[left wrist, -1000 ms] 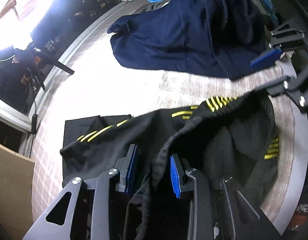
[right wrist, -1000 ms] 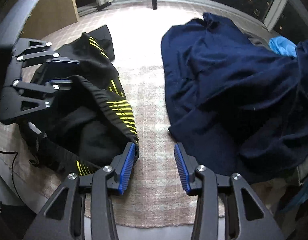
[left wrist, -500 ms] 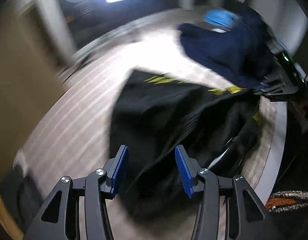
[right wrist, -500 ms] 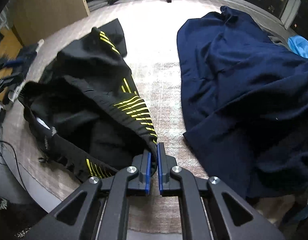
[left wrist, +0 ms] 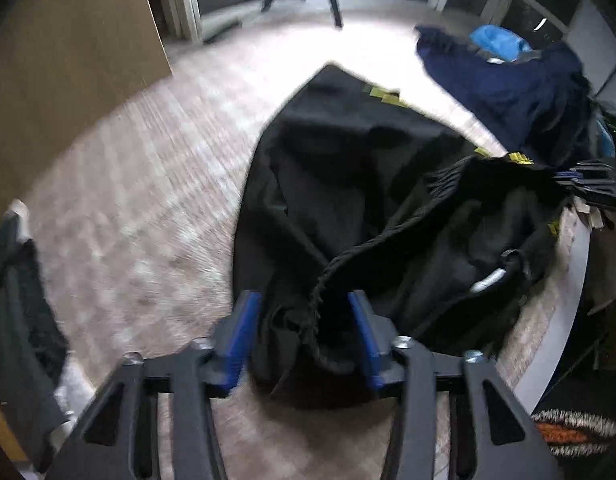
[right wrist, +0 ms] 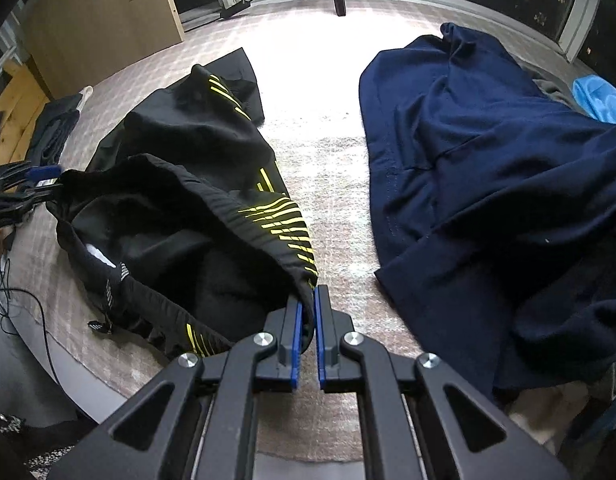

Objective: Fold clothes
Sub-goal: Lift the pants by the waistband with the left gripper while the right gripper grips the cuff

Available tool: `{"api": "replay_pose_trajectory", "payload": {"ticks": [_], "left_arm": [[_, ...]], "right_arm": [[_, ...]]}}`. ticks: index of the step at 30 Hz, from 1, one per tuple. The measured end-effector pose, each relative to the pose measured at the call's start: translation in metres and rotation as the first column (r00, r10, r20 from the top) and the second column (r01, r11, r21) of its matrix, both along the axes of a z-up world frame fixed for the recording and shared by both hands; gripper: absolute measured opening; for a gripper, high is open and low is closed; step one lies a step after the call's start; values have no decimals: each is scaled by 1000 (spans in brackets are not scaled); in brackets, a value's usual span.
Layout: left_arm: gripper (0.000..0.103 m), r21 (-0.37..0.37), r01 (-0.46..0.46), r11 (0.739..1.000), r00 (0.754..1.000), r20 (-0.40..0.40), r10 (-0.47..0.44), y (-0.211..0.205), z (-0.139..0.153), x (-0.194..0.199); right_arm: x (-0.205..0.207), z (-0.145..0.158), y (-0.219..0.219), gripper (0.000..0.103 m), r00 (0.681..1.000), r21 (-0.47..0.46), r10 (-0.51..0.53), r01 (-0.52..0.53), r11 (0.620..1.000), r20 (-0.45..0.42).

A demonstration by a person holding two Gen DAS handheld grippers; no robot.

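Black shorts with yellow stripes lie bunched on the pale rug, also in the left wrist view. My right gripper is shut on the waistband corner by the yellow stripes. My left gripper is open, its blue pads either side of the gathered waistband at the other end, with cloth lying between them. The left gripper shows at the left edge of the right wrist view. The right gripper shows at the right edge of the left wrist view.
A navy garment lies spread to the right, with a light blue cloth behind it. A wooden panel stands at the back left. Dark clothes lie at the left. The rug's rim runs along the right.
My right gripper has shut on the shorts' waistband corner. My left gripper has swung round and now straddles the other end of the waistband, still open.
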State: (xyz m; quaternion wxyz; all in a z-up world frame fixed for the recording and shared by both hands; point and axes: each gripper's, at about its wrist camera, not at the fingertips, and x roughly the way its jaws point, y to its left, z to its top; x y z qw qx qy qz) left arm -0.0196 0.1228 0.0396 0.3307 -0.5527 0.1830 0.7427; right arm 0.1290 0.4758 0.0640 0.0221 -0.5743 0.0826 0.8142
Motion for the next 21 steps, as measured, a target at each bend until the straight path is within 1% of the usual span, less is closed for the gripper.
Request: {"api": "replay_pose_trajectory", "payload": {"ticks": [1,3,4,6,7,9,11,13,16,17,18,21], "left_arm": [[4,-3,-13,1000,1000,5,13,0,-3,-1],[3,-7,-35,999,999,6,35,0,-5,-2],[3,-3,-35,999,999,-18,35,-2,3,1],[3,18,-40,999,996,-81,41,-7,33,4],[3,31,-43,999,992,-117,47,-11,51,5],[3,67,-59,996,974,-213,72,-20,103,4],[3,105,-71,992,947,-305,100,-29,154,4],[3,144,-79,986,910,-394,131,-39,205,4],[3,203,-84,976,837,-516,180,-53,282,4],[3,219,-83,972,812,-550,193,-57,305,5],[3,226,-79,971,795,-574,198,-60,320,10],[3,236,-61,970,743,-638,201,-66,351,31]], "right_arm": [[1,1,0,6,1000,7,2,-2,1000,-4],[3,8,0,6,1000,22,6,-5,1000,-20],[2,16,0,5,999,28,9,-8,1000,-36],[0,35,2,5,997,42,17,-14,999,-75],[-5,53,2,5,994,54,26,-20,998,-109],[-18,93,1,5,983,89,48,-33,995,-179],[-32,147,-6,5,957,153,88,-46,987,-277],[-40,205,-16,5,912,204,124,-45,978,-392],[-45,266,-19,5,850,194,110,-9,981,-516],[-48,283,-19,5,833,187,102,1,982,-544],[-52,294,-19,5,825,182,96,9,983,-557],[-49,317,-28,5,798,203,107,20,979,-592]]}}
